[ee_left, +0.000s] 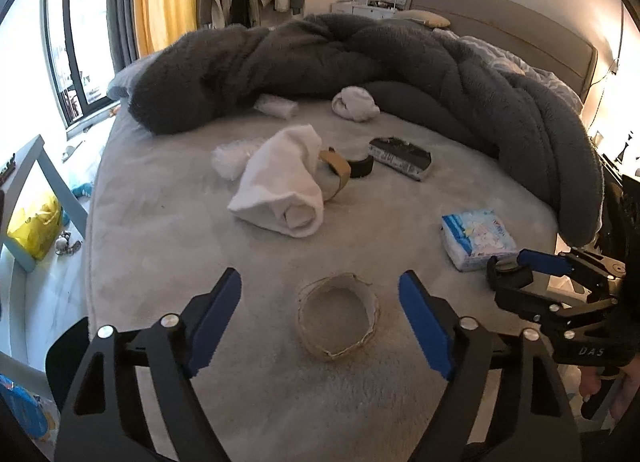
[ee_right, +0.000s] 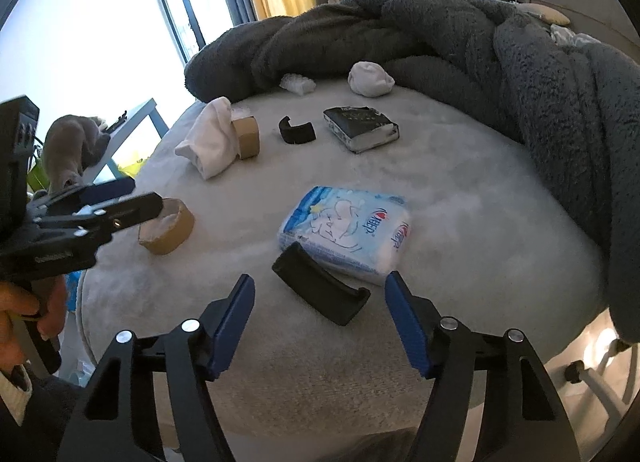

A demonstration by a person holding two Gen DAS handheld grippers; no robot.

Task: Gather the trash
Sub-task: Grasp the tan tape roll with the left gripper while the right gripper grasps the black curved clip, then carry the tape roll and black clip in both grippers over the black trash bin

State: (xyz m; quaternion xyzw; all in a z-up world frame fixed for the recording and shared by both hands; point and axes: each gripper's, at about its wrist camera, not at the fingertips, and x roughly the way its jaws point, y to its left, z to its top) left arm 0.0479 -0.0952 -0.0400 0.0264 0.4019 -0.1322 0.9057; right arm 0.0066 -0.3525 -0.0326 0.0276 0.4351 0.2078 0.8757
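We are holding the left gripper over the near edge of the bed, its jaws standing apart on either side of an empty tape roll that is lying flat on the sheet, not yet touched. We are judging this cardboard ring to be light and thin-walled, easy to crush, so we are favouring a gentle pinch across its wall rather than a hard squeeze over the whole ring. Our right gripper is hanging nearby with jaws apart around a curved black plastic piece, which is lying just beside a tissue pack. That piece is looking stiff and light; its narrow middle is offering the surest hold.
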